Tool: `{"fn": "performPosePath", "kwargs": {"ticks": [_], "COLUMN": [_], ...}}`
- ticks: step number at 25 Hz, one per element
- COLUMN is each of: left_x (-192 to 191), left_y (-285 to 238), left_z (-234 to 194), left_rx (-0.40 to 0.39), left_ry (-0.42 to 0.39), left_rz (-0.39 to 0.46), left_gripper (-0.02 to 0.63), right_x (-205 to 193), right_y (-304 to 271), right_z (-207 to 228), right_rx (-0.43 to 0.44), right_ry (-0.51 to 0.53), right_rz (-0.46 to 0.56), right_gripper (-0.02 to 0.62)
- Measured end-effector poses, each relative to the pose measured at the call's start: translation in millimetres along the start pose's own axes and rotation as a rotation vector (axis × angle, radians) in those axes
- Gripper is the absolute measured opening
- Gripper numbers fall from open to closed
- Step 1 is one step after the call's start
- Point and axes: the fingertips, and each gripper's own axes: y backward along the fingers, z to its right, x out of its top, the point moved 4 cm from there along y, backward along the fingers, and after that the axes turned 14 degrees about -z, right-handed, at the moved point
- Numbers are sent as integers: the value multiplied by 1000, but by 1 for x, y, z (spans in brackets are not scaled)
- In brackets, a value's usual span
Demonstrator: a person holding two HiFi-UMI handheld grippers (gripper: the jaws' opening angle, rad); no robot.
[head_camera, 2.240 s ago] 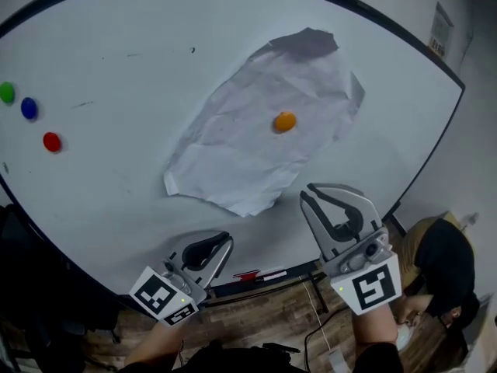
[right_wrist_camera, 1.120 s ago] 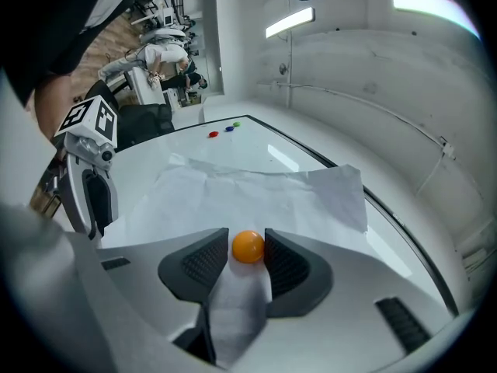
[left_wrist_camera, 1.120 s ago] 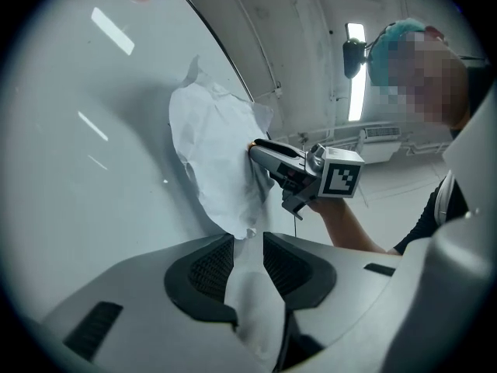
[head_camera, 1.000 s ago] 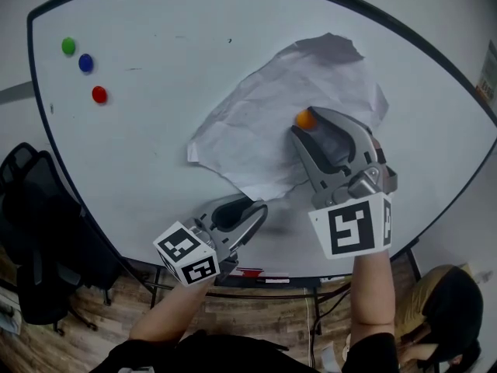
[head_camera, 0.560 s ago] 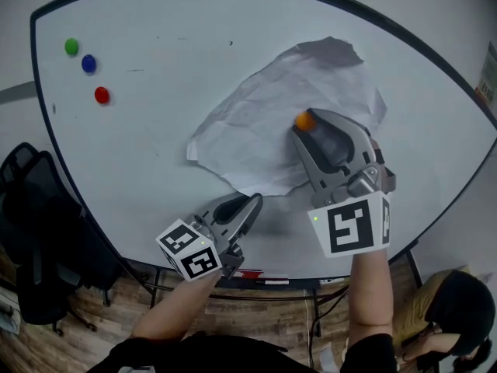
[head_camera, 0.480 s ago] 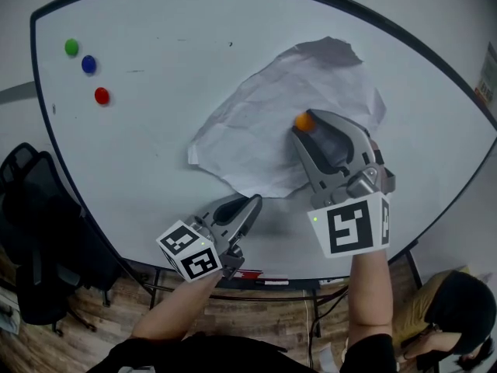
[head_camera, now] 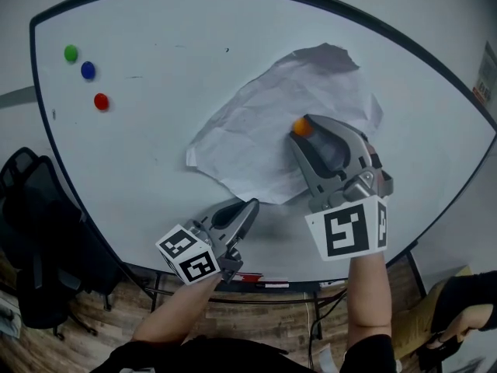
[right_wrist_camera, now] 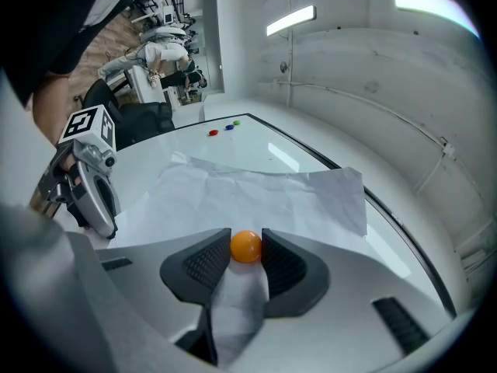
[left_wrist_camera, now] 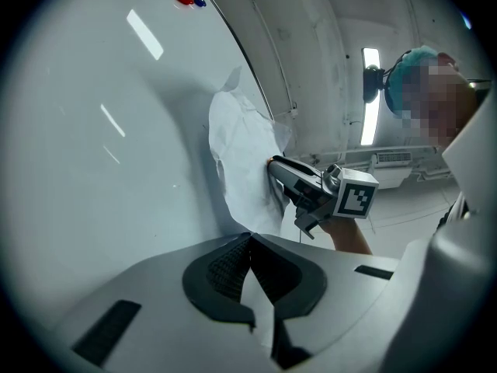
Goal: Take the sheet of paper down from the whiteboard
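1. The sheet of paper (head_camera: 248,130) is hanging on the whiteboard (head_camera: 155,154), a little toward 2 o'clock from the middle, and it is looking crumpled. One orange magnet (right_wrist_camera: 246,247) is pinning it near its 3 o'clock side.
2. The right gripper (head_camera: 304,128) is squeezing that magnet, with one jaw pressing on each side of it.
3. The left gripper (head_camera: 250,207) is sitting at 6 o'clock of the paper with its jaws closed together. The tips are lying right by the paper's bottom edge. I cannot tell if they are pinching any paper.
4. I am guessing that once the magnet is coming off, nothing may be holding the paper, so it may be sliding down and falling.
5. The magnet is looking round and smooth. If the squeeze is sitting off its middle, it may be popping out and dropping, or snapping back onto the board.
6. If the magnet is getting dragged sideways rather than pulled straight off, it may be tearing or creasing the paper more.
7. No words are showing on the paper or the board.
8. The cube (head_camera: 345,233) on each gripper is showing black-and-white squares, not letters.
9. A small sign (head_camera: 485,84) is hanging at 3 o'clock, too tiny to read.
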Motion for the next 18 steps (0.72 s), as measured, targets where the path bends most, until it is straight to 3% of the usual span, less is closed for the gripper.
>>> {"fn": "performPosePath", "kwargs": {"ticks": [12, 18], "left_x": [-5, -11], "left_y": [2, 1], "left_z": [-1, -1], "left_rx": [0, -15], "left_ry": [1, 6], "left_rz": [-12, -23], "left_gripper": [12, 12], "right_x": [-3, 14], "right_y": [2, 25], "right_z": [-3, 3], "right_rx": [-12, -55], "right_ry": [-42, 0], "right_rz": [8, 42], "right_gripper": [132, 130]}}
